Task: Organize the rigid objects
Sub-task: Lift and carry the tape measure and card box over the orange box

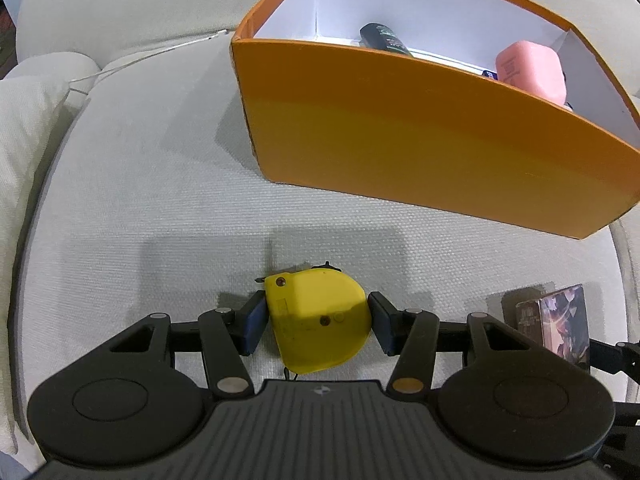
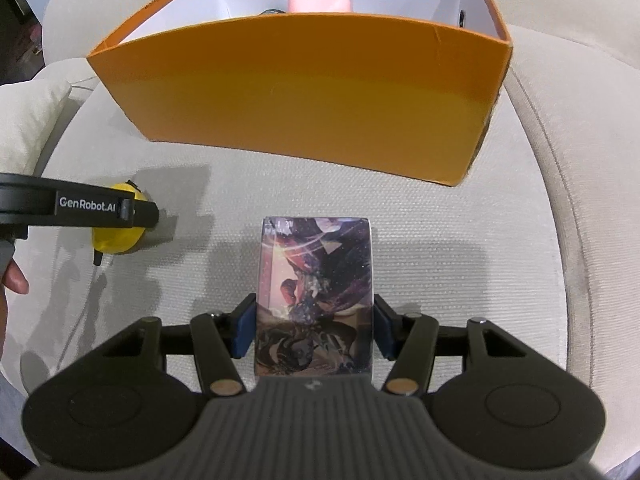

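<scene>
Beige cushion: we clamp left gripper on tape measure, right gripper on printed box, both short of orange bin, ready for loading.

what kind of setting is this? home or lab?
Most likely a home living room: the work surface is a light fabric sofa seat with a cushion beside it, and an orange storage box sits on the upholstery.
</scene>
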